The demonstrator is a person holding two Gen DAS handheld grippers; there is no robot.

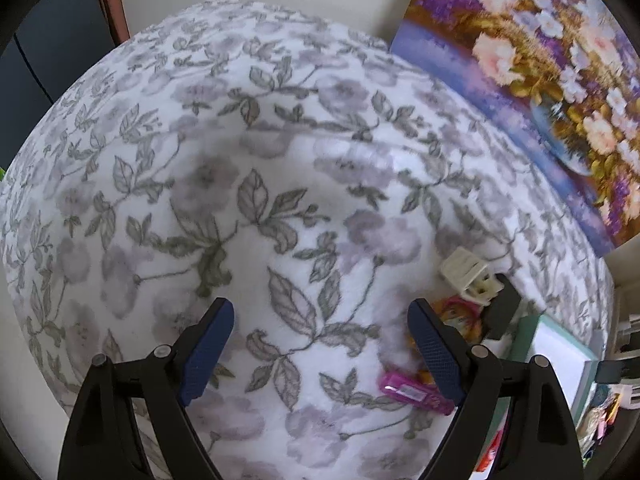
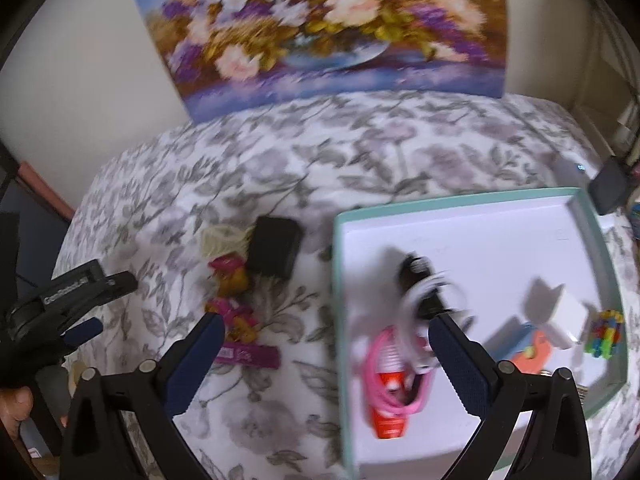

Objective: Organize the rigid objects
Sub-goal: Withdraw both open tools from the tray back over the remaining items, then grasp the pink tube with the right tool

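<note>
Left tongs (image 1: 320,344): wide apart, nothing between the blue pads, only bare flowered cloth (image 1: 224,184) below them.
Right tongs (image 2: 326,360): wide apart too, holding nothing. The left pad is over the cloth and the right pad is over the tray.
Tray (image 2: 340,280): a flat white tray with a teal rim, lying on the cloth, to the right in the right-hand view.
Things in the tray: a black thing with a white cord (image 2: 420,284), a pink loop over an orange tube (image 2: 390,392), a white block (image 2: 568,316), an orange and blue thing (image 2: 528,350), and a small many-coloured toy (image 2: 604,332).
Things on the cloth: a black box (image 2: 276,252), a cream clip (image 2: 218,242), a pink and yellow toy pile (image 2: 232,292), and a purple bar (image 2: 248,356).
Where they lie: the pile sits just past the right tongs' left pad, left of the tray. In the left view the purple bar lies just beside the right-hand pad.
Behind: a flower picture (image 2: 328,28) leans on the wall.
</note>
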